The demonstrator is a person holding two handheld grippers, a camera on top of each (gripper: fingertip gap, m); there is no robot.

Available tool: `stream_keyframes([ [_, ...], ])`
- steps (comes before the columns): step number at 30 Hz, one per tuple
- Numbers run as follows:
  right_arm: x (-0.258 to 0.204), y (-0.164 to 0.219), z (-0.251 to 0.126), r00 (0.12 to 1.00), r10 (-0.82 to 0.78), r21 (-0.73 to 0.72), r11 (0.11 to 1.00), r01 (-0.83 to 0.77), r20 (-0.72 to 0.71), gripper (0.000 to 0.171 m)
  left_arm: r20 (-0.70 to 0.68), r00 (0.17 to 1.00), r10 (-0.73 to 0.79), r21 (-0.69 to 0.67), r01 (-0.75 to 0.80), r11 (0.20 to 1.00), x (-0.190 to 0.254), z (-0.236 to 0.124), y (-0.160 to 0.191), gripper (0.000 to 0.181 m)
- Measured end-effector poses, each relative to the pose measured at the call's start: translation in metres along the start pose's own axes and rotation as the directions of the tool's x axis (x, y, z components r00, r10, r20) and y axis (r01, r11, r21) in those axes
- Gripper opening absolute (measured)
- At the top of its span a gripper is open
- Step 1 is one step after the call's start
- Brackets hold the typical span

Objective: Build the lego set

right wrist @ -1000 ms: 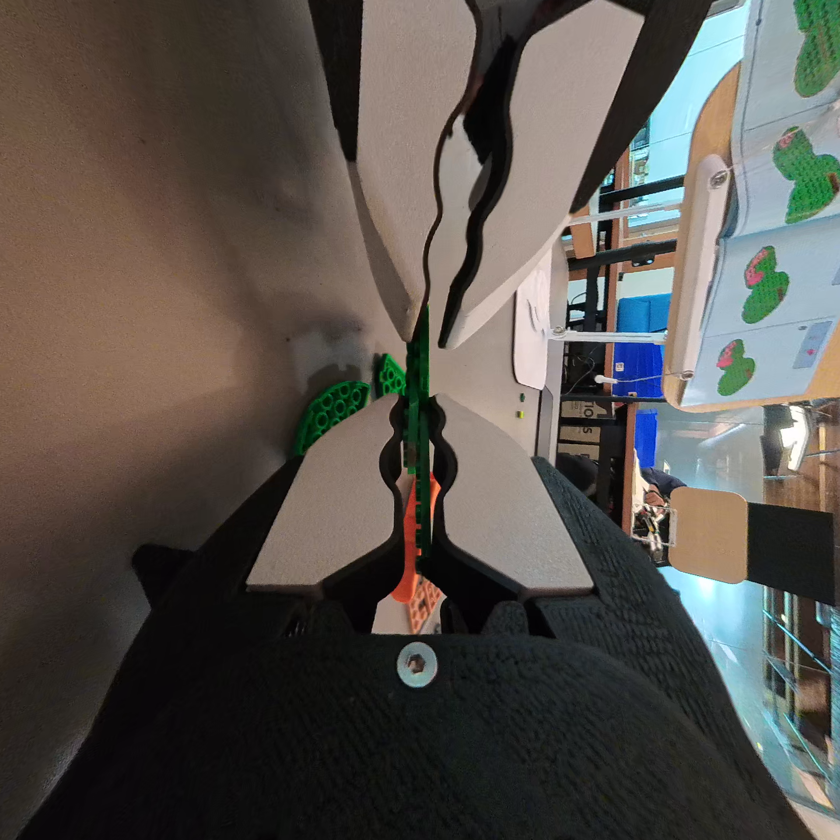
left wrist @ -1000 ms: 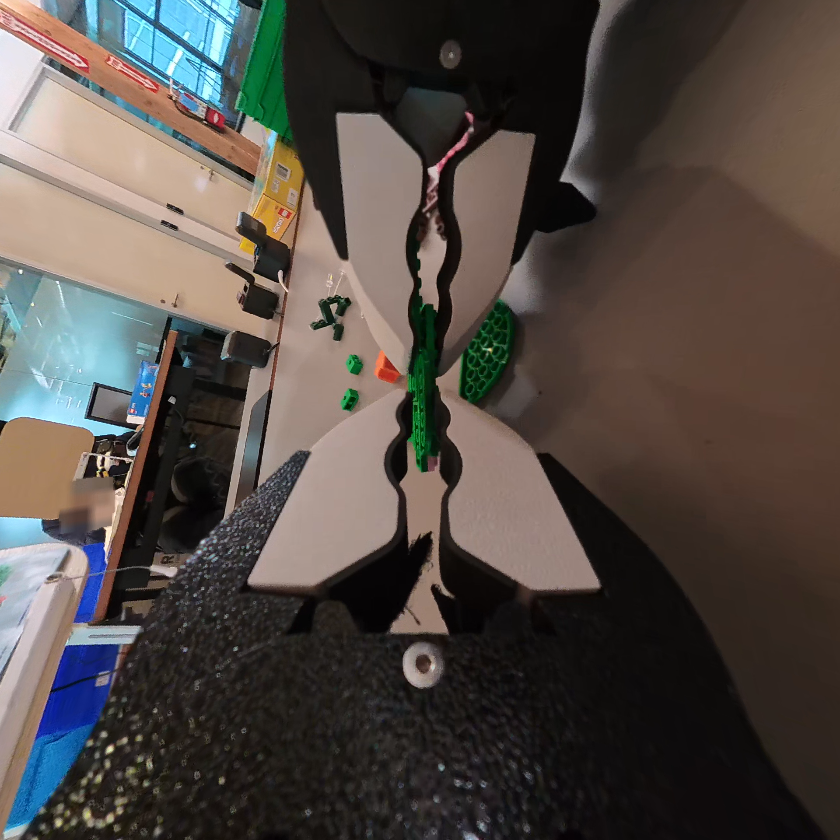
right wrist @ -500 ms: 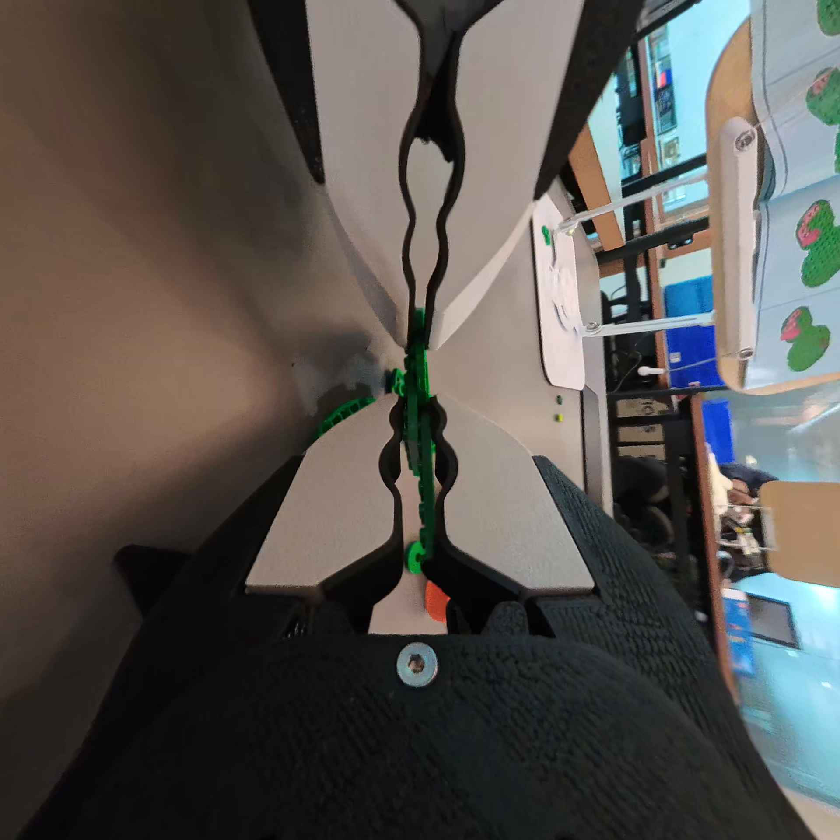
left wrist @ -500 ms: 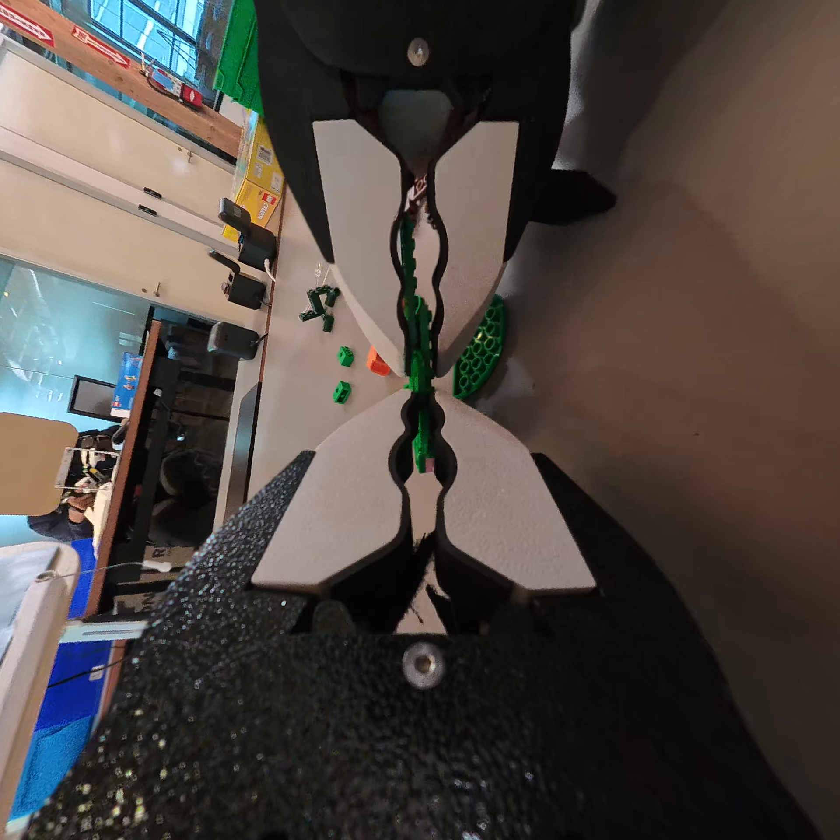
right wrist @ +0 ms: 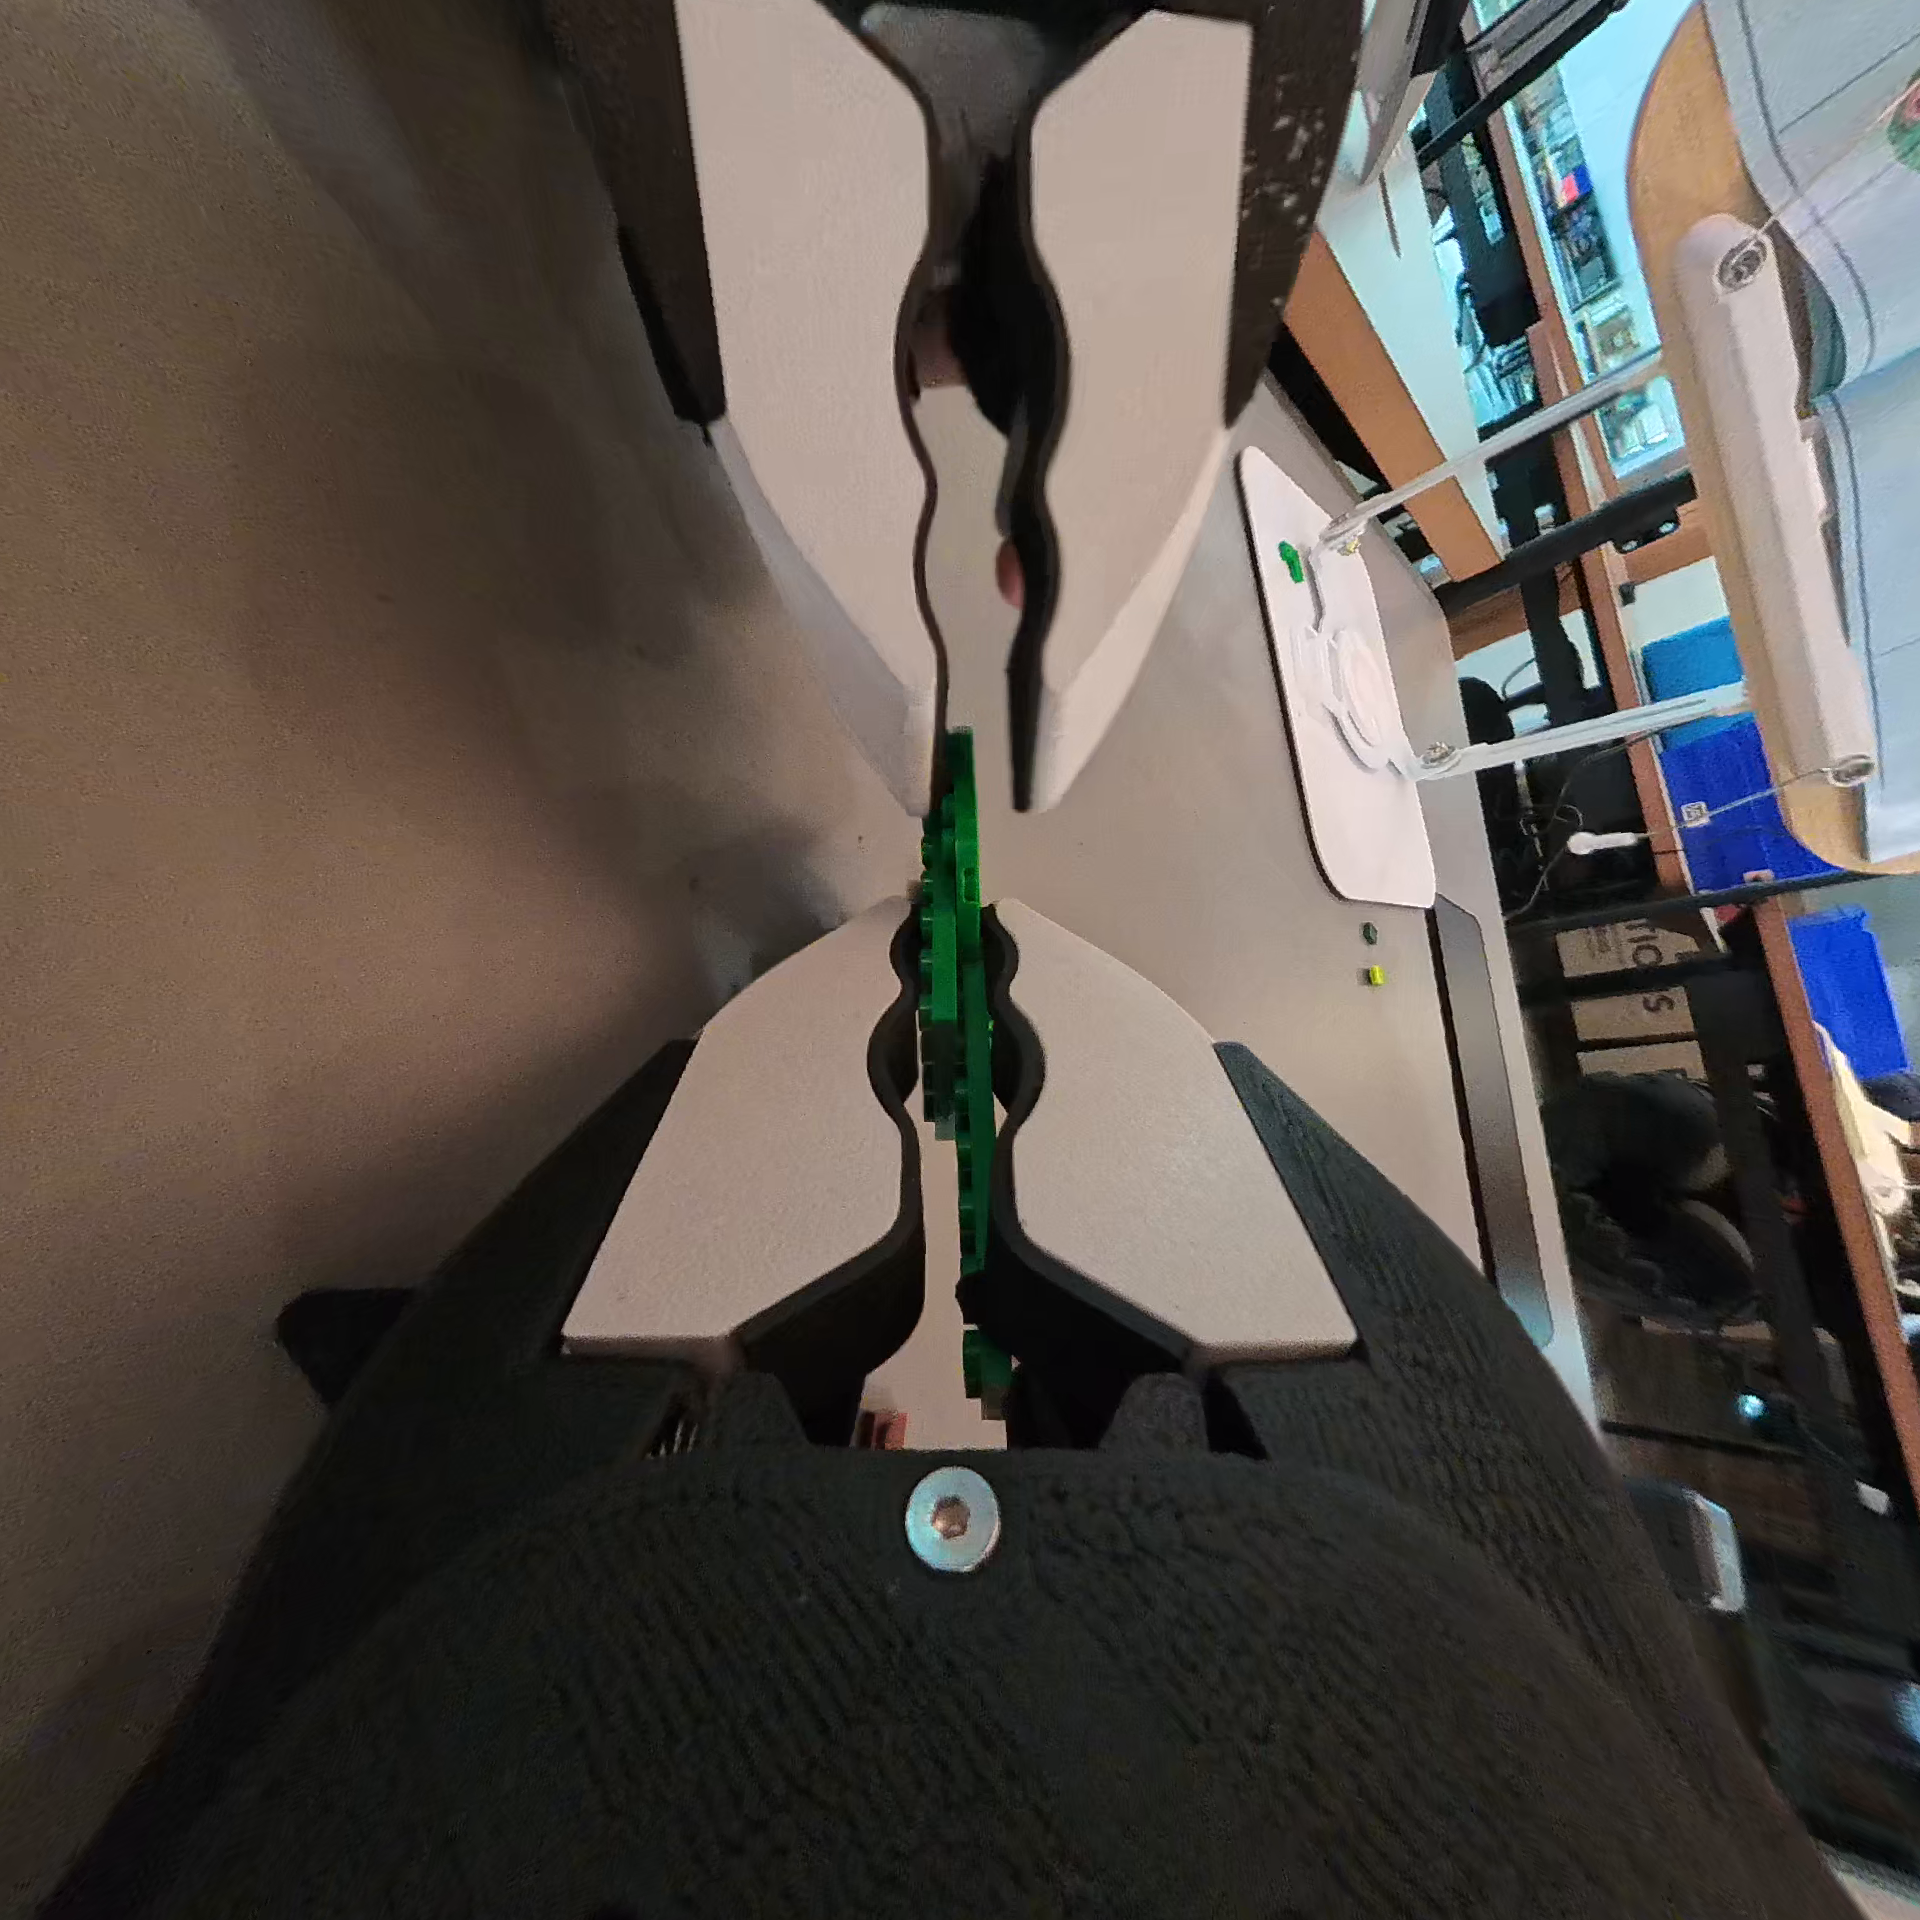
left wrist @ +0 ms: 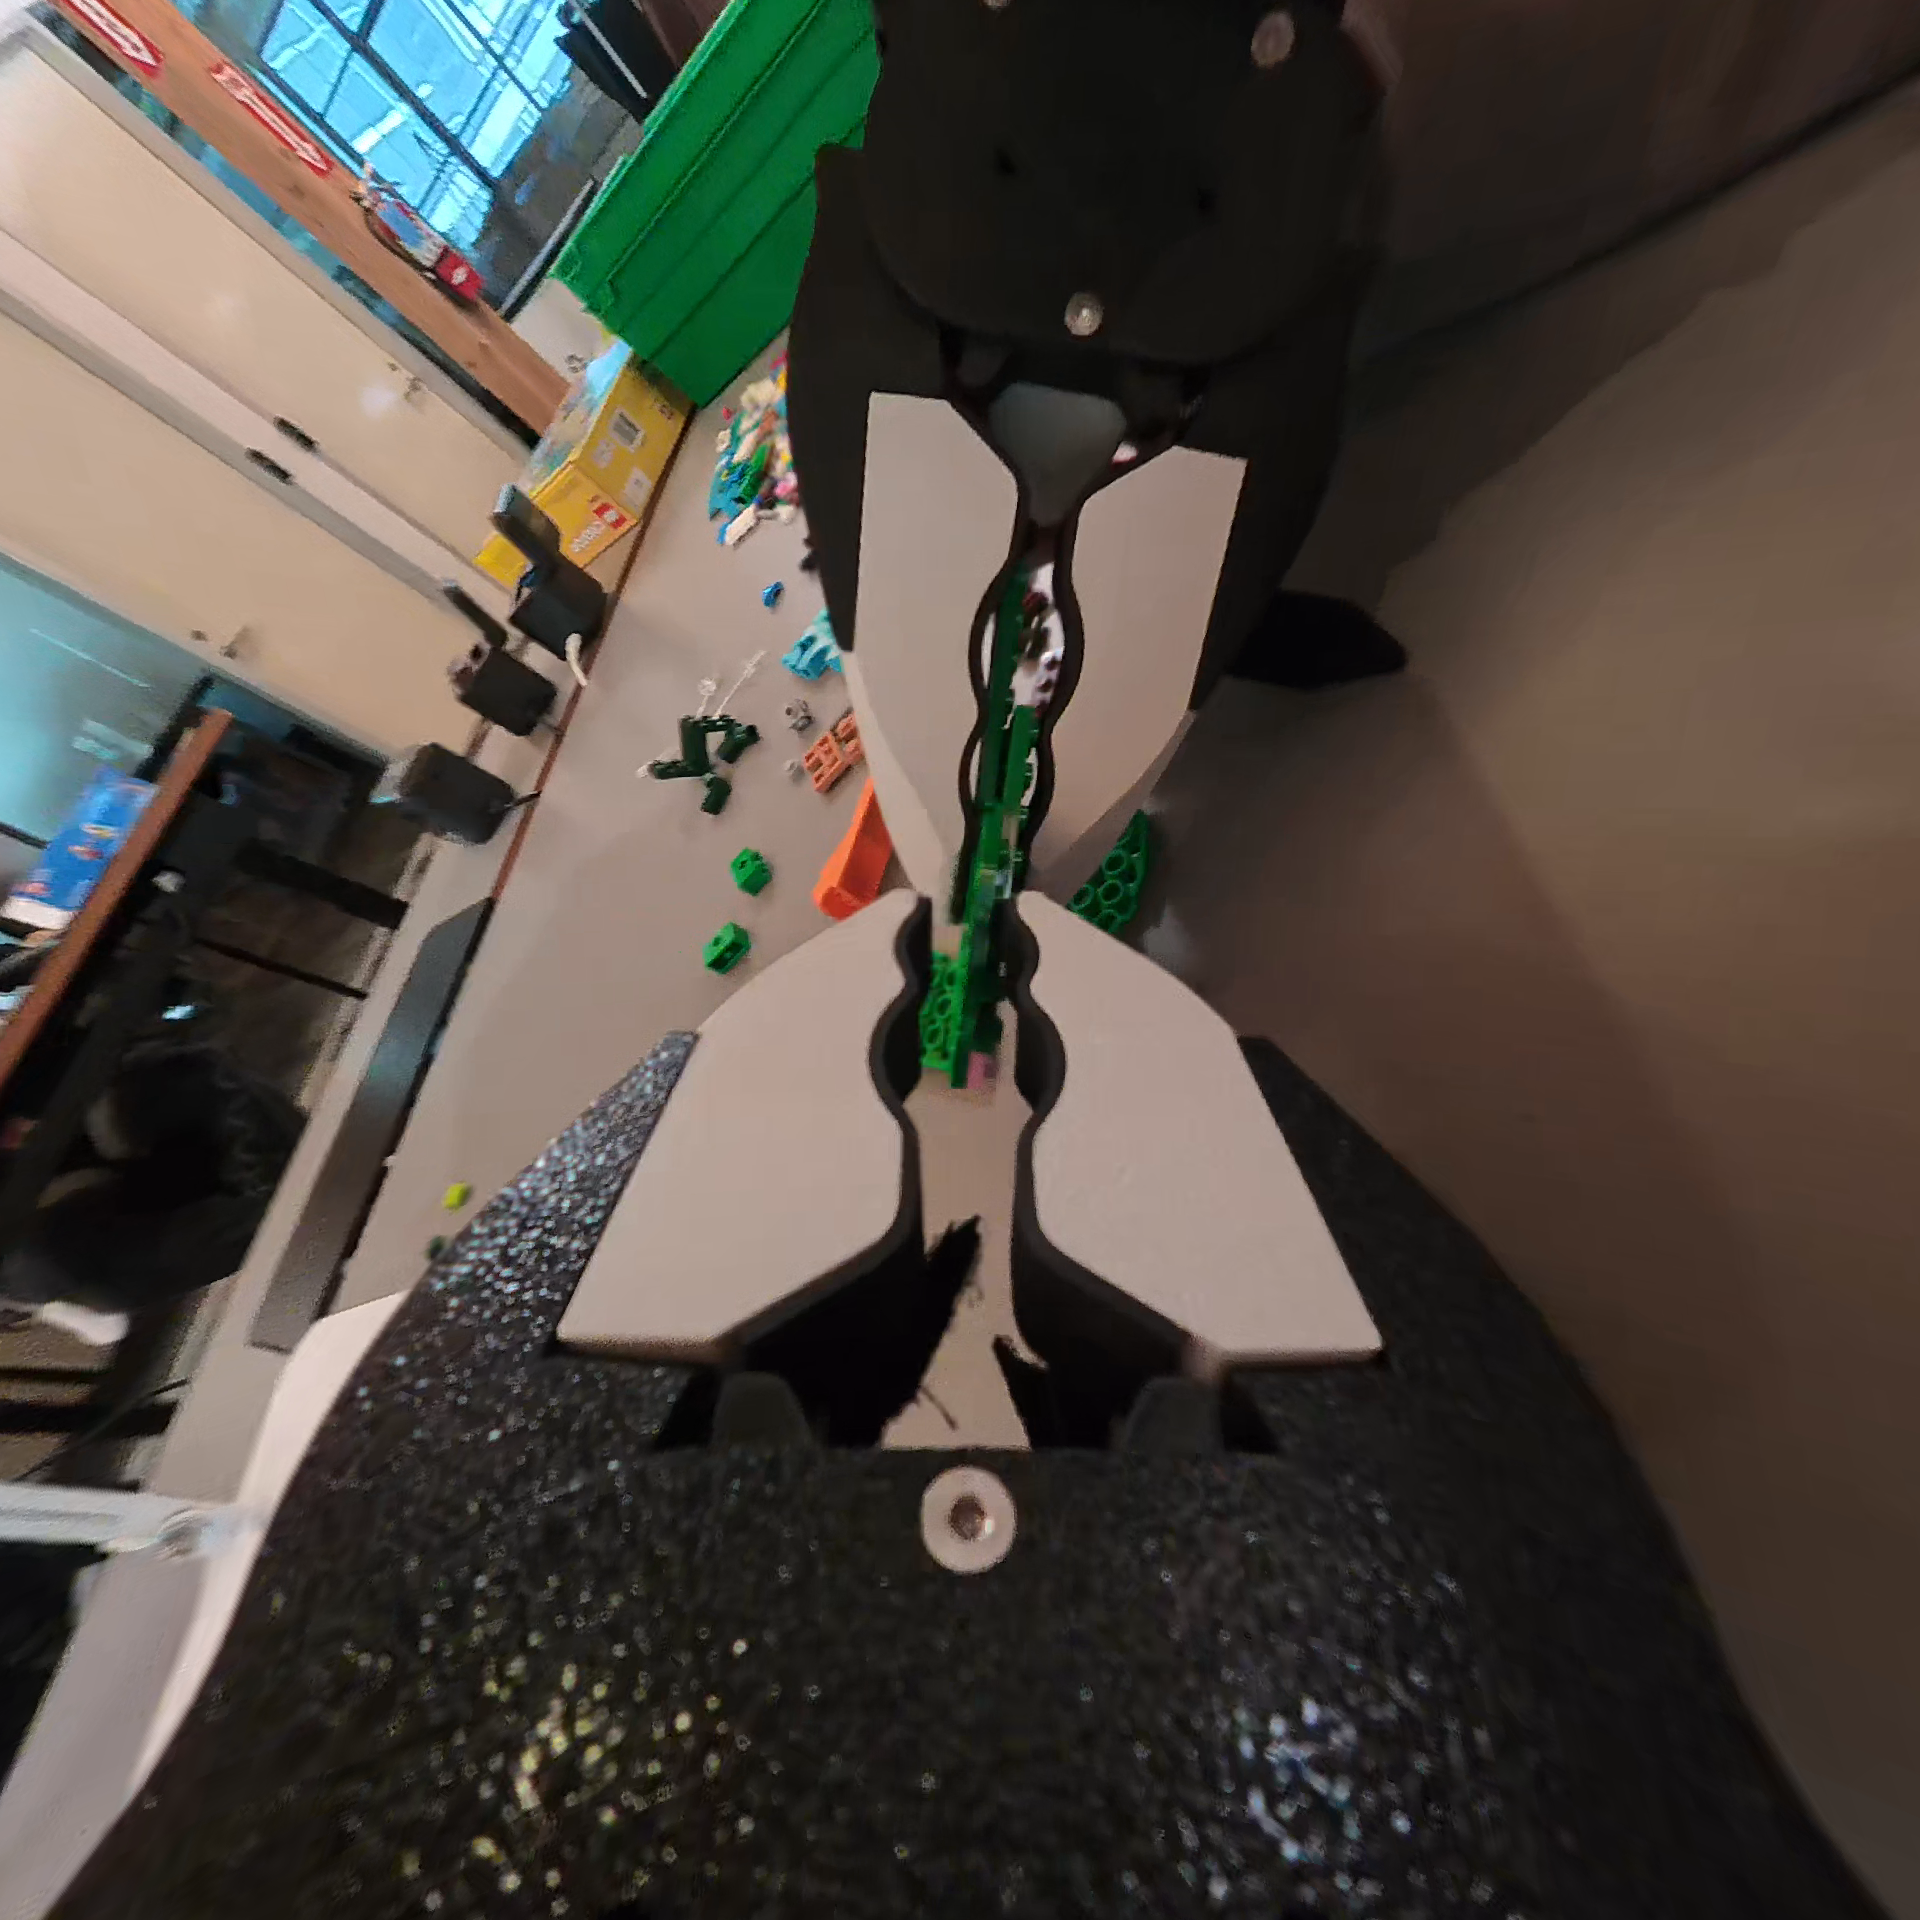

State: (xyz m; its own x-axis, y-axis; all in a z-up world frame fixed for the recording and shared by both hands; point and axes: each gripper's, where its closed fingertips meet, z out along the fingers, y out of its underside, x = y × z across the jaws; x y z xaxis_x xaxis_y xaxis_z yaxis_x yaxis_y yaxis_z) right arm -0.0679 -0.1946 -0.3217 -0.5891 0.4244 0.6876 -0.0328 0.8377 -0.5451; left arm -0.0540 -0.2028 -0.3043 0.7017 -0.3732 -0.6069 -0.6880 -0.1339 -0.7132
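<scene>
**Green plates pinched edge-on between two facing grippers**

Green plastic is filling the narrow gap in both wrist views: a thin stack of green plates (left wrist: pixel 977 935), seen on edge, is being held up off the grey table (left wrist: pixel 644 831) between the two tools. The left gripper (left wrist: pixel 968 940) is closing its jaws almost fully on one end of the stack, with only the thickness of the plates between them. The right gripper (right wrist: pixel 948 925) is clamping the other end just as tightly, and the two tools are meeting nearly tip to tip.

Loose pieces are lying below and beyond: an orange piece (left wrist: pixel 854 864), a round-edged green plate (left wrist: pixel 1118 878), small green bricks (left wrist: pixel 727 945) and a dark green cluster (left wrist: pixel 704 756). A white stand base (right wrist: pixel 1340 686) is sitting farther off in the right view.

The risk here looks to be in the squeeze. Both grips are on thin edges, so any twist between the two tools could be levering the layers apart or popping the stack out sideways. Whether the studs are fully seated cannot be told edge-on.
</scene>
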Motion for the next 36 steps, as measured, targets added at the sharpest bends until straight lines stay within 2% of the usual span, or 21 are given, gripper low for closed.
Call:
stream_keyframes([
  [1, -0.001, 0.000, 0.000, 1.000, -0.009, -0.005, 1.000, 0.009, 0.004, 0.008, 0.005, 1.000, 0.024, -0.013, -0.024, 1.000, 0.001, 0.001, 0.001, 0.016],
  [6, -0.003, -0.002, 0.001, 0.999, -0.041, -0.027, 0.999, 0.041, 0.004, 0.008, -0.035, 0.998, 0.056, -0.017, -0.057, 0.998, 0.007, 0.001, 0.001, 0.005],
  [16, 0.007, -0.004, -0.005, 0.955, -0.272, -0.114, 0.959, 0.259, -0.115, 0.007, -0.036, 0.997, -0.071, -0.014, 0.071, 0.997, 0.003, 0.001, -0.004, 0.005],
  [20, 0.009, -0.005, -0.006, 0.922, -0.359, -0.154, 0.929, 0.338, -0.142, 0.007, -0.091, 0.978, -0.188, 0.009, 0.189, 0.982, 0.003, 0.000, -0.004, 0.005],
  [29, 0.012, -0.007, -0.008, 0.907, -0.389, -0.157, 0.918, 0.365, -0.162, 0.007, -0.104, 0.963, -0.247, 0.052, 0.254, 0.966, 0.001, -0.001, -0.008, 0.004],
  [36, 0.015, -0.008, -0.011, 0.889, -0.418, -0.163, 0.906, 0.392, -0.185, 0.007, -0.176, 0.905, -0.387, 0.094, 0.407, 0.908, 0.000, -0.002, -0.012, 0.004],
])
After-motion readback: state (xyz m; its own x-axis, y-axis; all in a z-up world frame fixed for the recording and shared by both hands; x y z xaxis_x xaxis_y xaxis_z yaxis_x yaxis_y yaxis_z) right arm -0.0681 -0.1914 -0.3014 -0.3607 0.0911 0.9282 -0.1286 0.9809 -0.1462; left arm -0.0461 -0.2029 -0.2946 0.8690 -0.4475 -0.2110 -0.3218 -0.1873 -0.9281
